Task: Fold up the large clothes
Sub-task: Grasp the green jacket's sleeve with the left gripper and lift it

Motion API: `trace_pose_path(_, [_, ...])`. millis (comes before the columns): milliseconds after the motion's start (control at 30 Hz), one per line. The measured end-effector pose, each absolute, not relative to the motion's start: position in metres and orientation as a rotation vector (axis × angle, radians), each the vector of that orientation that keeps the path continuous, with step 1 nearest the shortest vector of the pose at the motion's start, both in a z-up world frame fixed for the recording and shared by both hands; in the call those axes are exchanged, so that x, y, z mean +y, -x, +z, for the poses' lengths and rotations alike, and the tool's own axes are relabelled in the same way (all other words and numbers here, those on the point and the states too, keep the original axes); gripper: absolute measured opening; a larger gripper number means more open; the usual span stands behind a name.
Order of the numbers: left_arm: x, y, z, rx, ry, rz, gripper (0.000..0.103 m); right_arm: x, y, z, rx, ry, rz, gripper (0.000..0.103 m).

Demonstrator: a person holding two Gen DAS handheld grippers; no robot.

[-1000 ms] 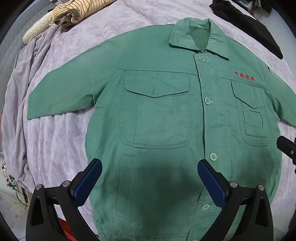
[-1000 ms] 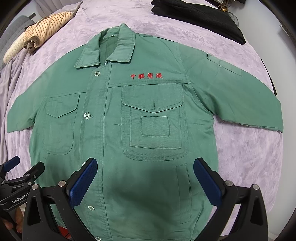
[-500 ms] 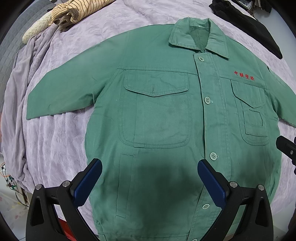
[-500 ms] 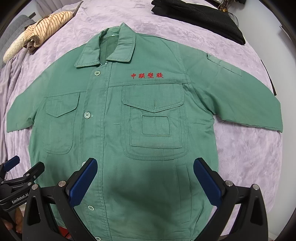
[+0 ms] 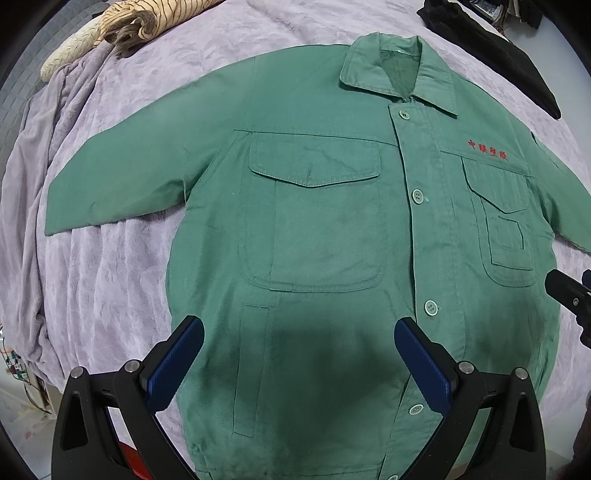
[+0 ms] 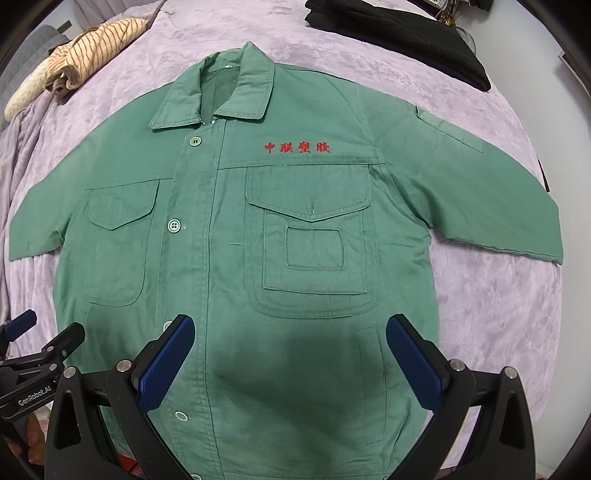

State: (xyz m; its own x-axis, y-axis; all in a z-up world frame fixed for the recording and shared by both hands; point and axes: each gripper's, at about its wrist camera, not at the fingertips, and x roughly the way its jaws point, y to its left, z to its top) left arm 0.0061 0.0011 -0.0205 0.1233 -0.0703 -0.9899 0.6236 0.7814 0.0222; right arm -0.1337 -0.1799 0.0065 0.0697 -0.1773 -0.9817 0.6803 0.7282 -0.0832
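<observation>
A green work jacket [image 5: 317,229] [image 6: 295,258] lies flat and buttoned on a lilac bedspread, collar away from me, both sleeves spread sideways. Red embroidered characters [image 6: 296,147] sit above one chest pocket. My left gripper [image 5: 299,365] hovers open above the lower hem, on the side with the plain pocket, nothing between its blue pads. My right gripper [image 6: 291,362] hovers open above the hem below the lettered pocket. Part of each gripper shows at the edge of the other's view.
The lilac bedspread [image 5: 110,280] [image 6: 498,295] covers the bed and hangs in folds at the left. A striped beige garment [image 5: 140,22] [image 6: 77,59] lies bundled at the far left. A black garment [image 6: 402,33] [image 5: 498,51] lies at the far right.
</observation>
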Motion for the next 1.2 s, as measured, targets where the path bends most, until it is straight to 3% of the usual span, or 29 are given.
trace_pose_path(300, [0.051, -0.056, -0.043, 1.419, -0.215, -0.58, 0.103, -0.168, 0.124, -0.009, 1.316, -0.536, -0.581, 0.103])
trace_pose_path(833, [0.247, -0.289, -0.123, 1.251, 0.266, -0.111, 0.101, -0.098, 0.051, -0.059, 1.358, -0.476, -0.394, 0.103])
trace_pose_path(867, [0.252, -0.295, -0.127, 1.228, 0.283, -0.096, 0.092, -0.094, 0.047, -0.063, 1.36, -0.471, -0.388, 0.103])
trace_pose_path(900, [0.256, -0.299, -0.128, 1.207, 0.297, -0.086, 0.068, -0.093, 0.045, -0.067, 1.364, -0.471, -0.384, 0.103])
trace_pose_path(933, [0.261, -0.304, -0.127, 1.191, 0.325, -0.095, 0.031, -0.09, 0.042, -0.071, 1.366, -0.472, -0.381, 0.103])
trace_pose_path(967, [0.265, -0.307, -0.125, 1.17, 0.376, -0.135, 0.007, -0.089, 0.04, -0.075, 1.369, -0.474, -0.379, 0.103])
trace_pose_path(1033, [0.276, -0.308, -0.116, 1.128, 0.454, -0.185, 0.002, -0.086, 0.036, -0.08, 1.366, -0.481, -0.378, 0.103])
trace_pose_path(1200, [0.234, -0.295, -0.06, 0.982, 0.267, -0.346, 0.002, -0.079, 0.037, -0.08, 1.321, -0.494, -0.388, 0.103])
